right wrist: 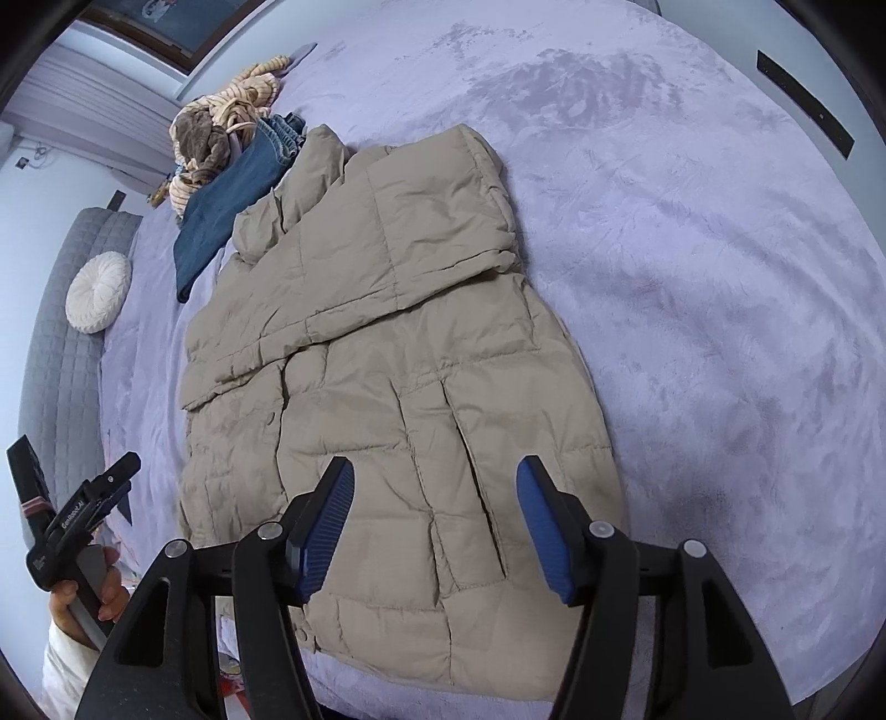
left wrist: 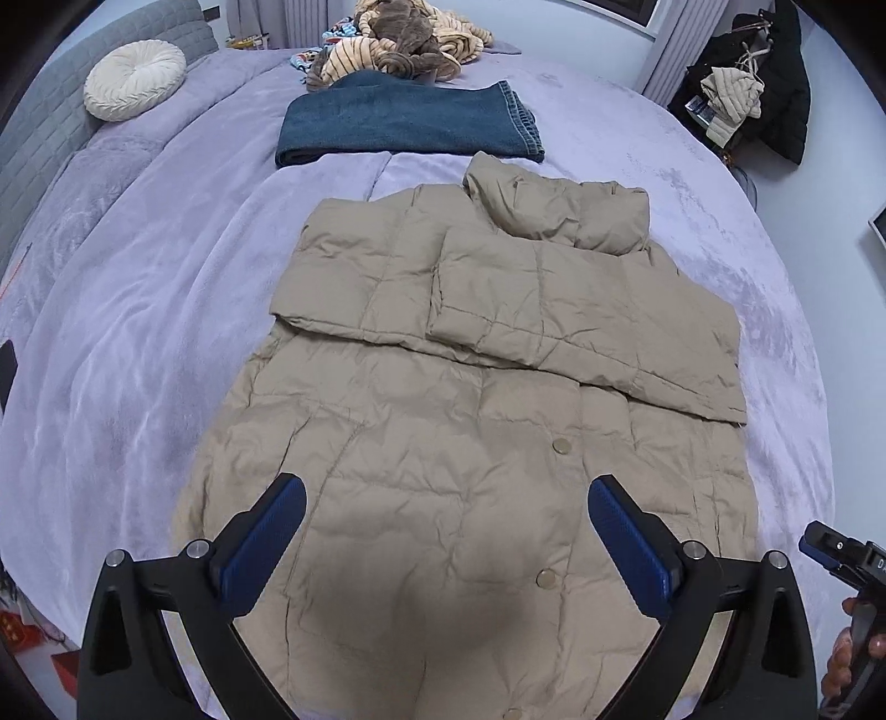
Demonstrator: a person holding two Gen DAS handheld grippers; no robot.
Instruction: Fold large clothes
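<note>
Both claws hang open and empty above the bed [left wrist: 138, 310]: left gripper [left wrist: 446, 545] over the near hem of the beige puffer jacket [left wrist: 470, 399], right gripper [right wrist: 434, 526] beside it. Both sleeves lie folded across the jacket's chest. Farther off, folded jeans [left wrist: 404, 124] partly hide a heap of striped clothes [left wrist: 398, 44]. At far right, dark coats [left wrist: 775, 83] are hard to make out.

Quilted puffer coat [left wrist: 443, 443] of matt, crinkled cloth — on a plush, brushed bedspread [left wrist: 138, 332] — beside folded denim jeans [left wrist: 404, 127].

A home bedroom: bed [left wrist: 138, 288], headboard [left wrist: 50, 127], round pillow [left wrist: 134, 79].
</note>
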